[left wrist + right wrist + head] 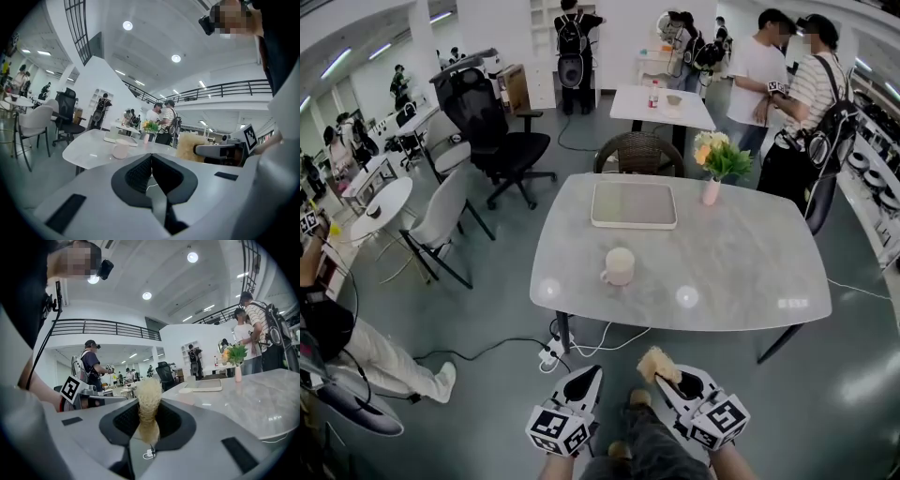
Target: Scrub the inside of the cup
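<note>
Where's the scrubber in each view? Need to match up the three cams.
Head view: scrubber at bottom centre, below the near edge of the table, in the right hand-held gripper.
Left gripper view: right of centre, past the table's right end.
Right gripper view: dead centre, upright between the jaws.
Shared landmark: flower vase on the table.
</note>
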